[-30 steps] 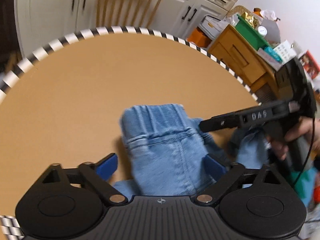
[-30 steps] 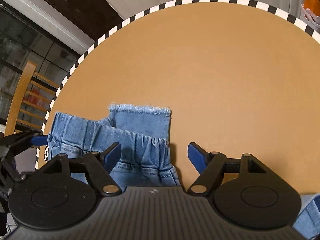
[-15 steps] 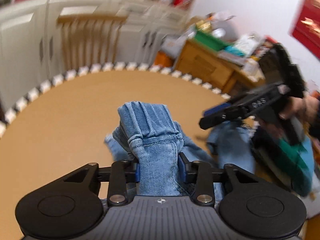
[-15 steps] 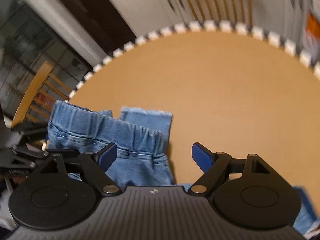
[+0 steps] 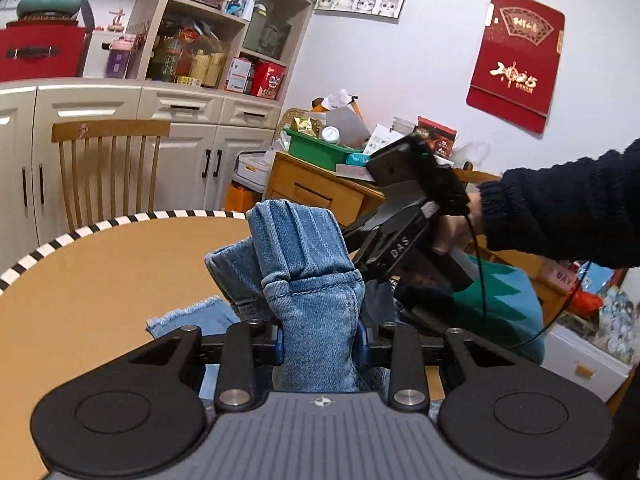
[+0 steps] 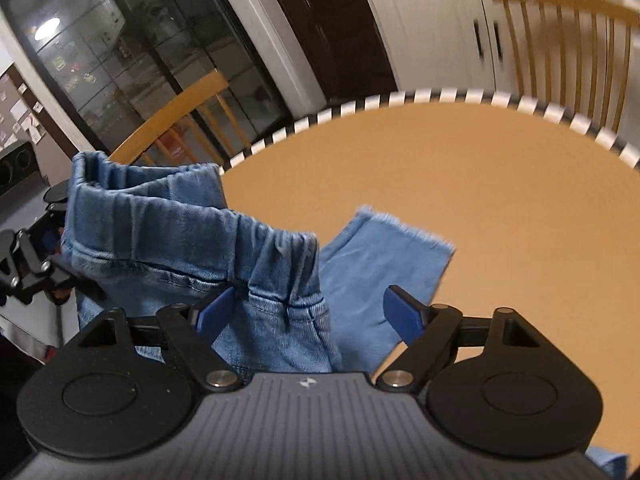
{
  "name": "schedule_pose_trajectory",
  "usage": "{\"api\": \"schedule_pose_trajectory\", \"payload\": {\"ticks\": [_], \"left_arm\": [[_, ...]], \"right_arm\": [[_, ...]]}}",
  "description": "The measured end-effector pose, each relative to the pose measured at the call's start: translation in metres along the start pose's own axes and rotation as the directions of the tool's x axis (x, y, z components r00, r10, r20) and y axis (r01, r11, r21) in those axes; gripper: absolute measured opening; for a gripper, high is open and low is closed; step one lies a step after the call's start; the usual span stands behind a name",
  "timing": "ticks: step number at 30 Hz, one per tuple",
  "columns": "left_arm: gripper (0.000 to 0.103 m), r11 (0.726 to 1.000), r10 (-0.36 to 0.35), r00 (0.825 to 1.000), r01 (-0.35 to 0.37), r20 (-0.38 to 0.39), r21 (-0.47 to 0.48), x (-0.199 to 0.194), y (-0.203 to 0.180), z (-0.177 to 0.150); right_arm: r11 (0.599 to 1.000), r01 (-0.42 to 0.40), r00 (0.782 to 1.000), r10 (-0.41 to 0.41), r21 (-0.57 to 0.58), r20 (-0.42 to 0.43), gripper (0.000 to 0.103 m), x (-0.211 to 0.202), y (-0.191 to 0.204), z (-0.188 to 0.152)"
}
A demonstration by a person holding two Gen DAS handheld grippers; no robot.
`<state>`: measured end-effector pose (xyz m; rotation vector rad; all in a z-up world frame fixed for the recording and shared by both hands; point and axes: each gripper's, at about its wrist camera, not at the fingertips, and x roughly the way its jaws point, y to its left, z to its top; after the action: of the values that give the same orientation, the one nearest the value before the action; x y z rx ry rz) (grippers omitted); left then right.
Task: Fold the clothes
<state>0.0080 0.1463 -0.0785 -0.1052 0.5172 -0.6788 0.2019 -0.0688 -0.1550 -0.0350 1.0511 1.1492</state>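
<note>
My left hand-held gripper (image 5: 320, 340) pinches the bunched elastic waistband of the blue jeans (image 5: 308, 280), which stand up between its pads above the round bench (image 5: 100, 280); my right hand-held gripper (image 6: 308, 312) is spread wide, the other end of the waistband lying between its blue pads (image 6: 404, 312) without being pressed; a frayed leg hem (image 6: 384, 256) lies flat on the bench just beyond; my right hand (image 5: 456, 228), in a dark sleeve (image 5: 560, 208), grips its handle beside the jeans.
</note>
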Motion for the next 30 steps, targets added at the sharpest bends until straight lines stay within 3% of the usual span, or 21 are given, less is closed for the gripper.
{"api": "schedule_pose_trajectory", "payload": {"ticks": [4,8,12,15,18,19,21,24,30], "left_arm": [[0.033,0.998,-0.050,0.999,0.050,0.020,-0.025,-0.017,0.015,-0.008],[0.033,0.995,-0.095,0.995,0.096,0.025,-0.033,-0.026,0.025,-0.012],[0.033,0.993,-0.111,0.994,0.112,0.021,-0.034,-0.029,0.027,-0.013],[0.033,0.993,-0.109,0.994,0.109,0.012,-0.046,-0.030,0.030,-0.014],[0.033,0.993,-0.091,0.996,0.090,-0.006,-0.071,-0.030,0.036,-0.015],[0.034,0.994,-0.088,0.996,0.087,-0.010,-0.073,-0.030,0.036,-0.015],[0.034,0.994,-0.082,0.996,0.081,-0.020,-0.076,-0.031,0.037,-0.014],[0.037,0.994,-0.075,0.997,0.072,-0.033,-0.079,-0.033,0.037,-0.013],[0.054,0.994,-0.075,0.994,0.068,-0.085,-0.085,-0.052,0.028,0.001]], "right_arm": [[0.995,-0.093,0.995,0.094,0.043,-0.017,0.084,-0.004,-0.012,0.009],[0.974,-0.227,0.973,0.228,0.025,-0.039,0.090,-0.002,-0.009,0.028],[0.957,-0.288,0.955,0.286,-0.013,-0.080,0.090,0.007,0.002,0.043],[0.963,-0.267,0.957,0.269,0.027,-0.110,0.083,0.023,0.006,0.046],[0.985,-0.172,0.982,0.173,0.025,-0.081,0.027,0.017,0.013,0.038],[0.987,-0.155,0.985,0.158,0.038,-0.065,0.021,0.013,0.016,0.035],[0.988,-0.143,0.988,0.146,0.066,-0.041,0.016,0.004,0.023,0.029],[0.998,-0.066,0.997,0.067,0.017,-0.039,0.015,-0.015,0.048,0.022],[0.998,0.059,0.998,-0.058,-0.036,0.013,0.014,-0.067,0.094,0.005]]}}
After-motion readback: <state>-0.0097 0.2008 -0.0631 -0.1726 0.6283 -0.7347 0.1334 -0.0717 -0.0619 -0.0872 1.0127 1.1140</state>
